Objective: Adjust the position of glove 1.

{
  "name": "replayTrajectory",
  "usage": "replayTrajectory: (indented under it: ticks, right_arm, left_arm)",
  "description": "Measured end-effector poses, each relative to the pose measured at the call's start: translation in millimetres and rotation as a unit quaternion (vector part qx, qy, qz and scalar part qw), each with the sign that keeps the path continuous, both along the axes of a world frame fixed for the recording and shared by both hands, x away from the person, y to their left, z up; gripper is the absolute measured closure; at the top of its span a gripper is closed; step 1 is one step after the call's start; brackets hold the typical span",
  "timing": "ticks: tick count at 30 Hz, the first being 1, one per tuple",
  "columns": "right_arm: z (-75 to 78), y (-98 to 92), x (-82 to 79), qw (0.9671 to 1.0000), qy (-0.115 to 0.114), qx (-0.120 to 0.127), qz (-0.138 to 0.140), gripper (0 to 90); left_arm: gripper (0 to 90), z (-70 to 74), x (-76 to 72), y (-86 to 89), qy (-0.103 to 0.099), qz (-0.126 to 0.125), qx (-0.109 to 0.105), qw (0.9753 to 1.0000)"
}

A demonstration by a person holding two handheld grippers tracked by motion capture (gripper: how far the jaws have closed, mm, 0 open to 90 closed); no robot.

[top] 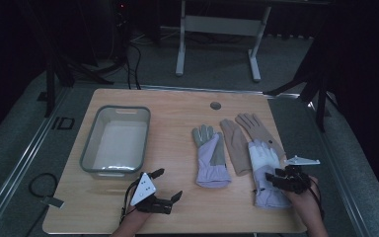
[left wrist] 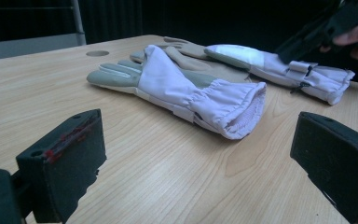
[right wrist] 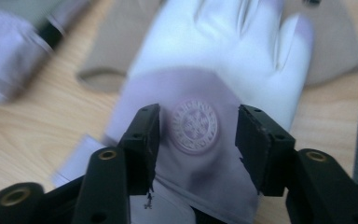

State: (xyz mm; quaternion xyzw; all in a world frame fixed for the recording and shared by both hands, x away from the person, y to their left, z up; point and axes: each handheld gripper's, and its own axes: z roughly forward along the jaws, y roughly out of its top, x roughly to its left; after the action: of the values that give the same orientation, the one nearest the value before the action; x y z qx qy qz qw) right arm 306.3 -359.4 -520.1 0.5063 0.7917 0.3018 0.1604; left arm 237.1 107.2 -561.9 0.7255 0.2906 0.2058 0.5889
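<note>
We see a white and lilac glove (top: 265, 170) lying flat at the right of the worktop (top: 177, 123), its fingertips resting on a tan glove (top: 257, 129) behind it. The right gripper (top: 282, 178) hangs right over its cuff end; in the right gripper view its fingers (right wrist: 142, 140) stand apart on either side of the round emblem (right wrist: 195, 125), and whether they touch the cloth is hard to judge in the blur. A second tan glove (top: 234, 145) lies just beside the white one, and a grey and lilac glove (top: 209, 155) lies farther left, cuff toward us. The left gripper (top: 168, 185) sits low near the front edge, its fingers (left wrist: 65, 161) spread wide with bare wood between them. A grey tub (top: 91, 140) stands at the left of the worktop.
</note>
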Motion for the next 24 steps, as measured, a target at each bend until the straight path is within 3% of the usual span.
replayTrajectory:
  ticks: [2, 3, 4, 13, 16, 20, 24]
  right_arm:
    - [-5.7, -0.3, 1.8, 1.0000, 0.005, 0.000, 0.001, 48.0]
    - [-14.0, -1.6, 1.2, 0.9998, 0.001, 0.019, 0.005, 58.0]
    - [-15.7, -1.8, -0.2, 0.9996, -0.002, 0.026, 0.004, 61.1]
    - [-11.7, 5.6, -8.2, 0.9998, -0.014, 0.011, -0.007, 77.2]
    - [-1.9, 3.1, -12.0, 0.9996, -0.014, 0.022, -0.009, 79.2]
    - [13.1, -5.3, -15.4, 0.9977, -0.022, 0.062, -0.017, 79.6]
    - [35.6, -5.6, -14.3, 0.9970, -0.051, 0.054, -0.020, 79.8]
  left_arm:
    - [3.1, 0.0, 0.1, 0.0, 0.000, 0.000, 0.000, 1.0000]
    - [3.1, 0.0, 0.5, 0.3, 0.002, 0.001, 0.000, 1.0000]
    - [3.1, 0.0, 0.7, 0.4, 0.003, 0.000, 0.000, 1.0000]
    - [3.1, 0.0, 0.0, 0.0, -0.001, 0.003, 0.001, 1.0000]
    - [3.1, 0.0, 0.2, 0.1, 0.000, 0.005, 0.001, 1.0000]
    - [3.1, 0.1, 0.0, 0.0, -0.001, 0.006, 0.002, 1.0000]
    - [3.1, 0.0, 0.0, -0.1, -0.001, 0.006, 0.002, 1.0000]
